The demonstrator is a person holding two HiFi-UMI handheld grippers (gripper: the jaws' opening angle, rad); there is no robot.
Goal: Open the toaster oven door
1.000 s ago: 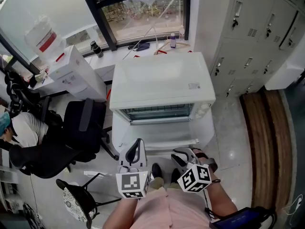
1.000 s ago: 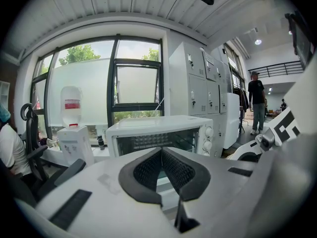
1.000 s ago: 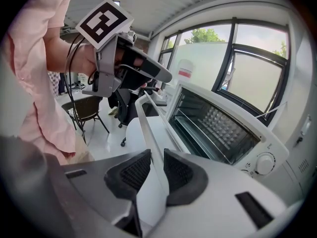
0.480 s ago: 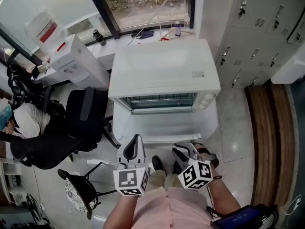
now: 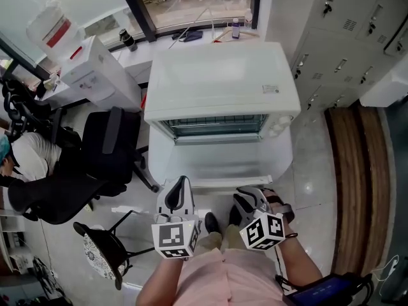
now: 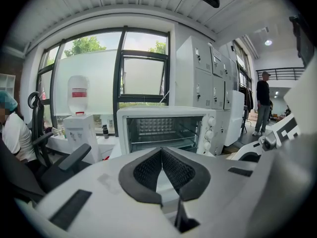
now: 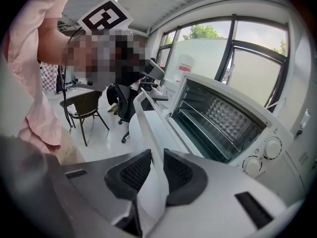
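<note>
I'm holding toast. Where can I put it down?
The top of the toaster oven is bare, between the windowsill and the lockers. Its open door is bare too. Left, the black chair crowds the floor.

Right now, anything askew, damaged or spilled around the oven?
Nothing stands out. The door of the toaster oven lies fully open and level, and the rack inside sits straight. The right gripper is closed on the door handle; the left gripper is shut and empty.

Office, lockers [image 5: 344, 43], swivel chair [image 5: 108, 152], water dispenser [image 5: 95, 78]
</note>
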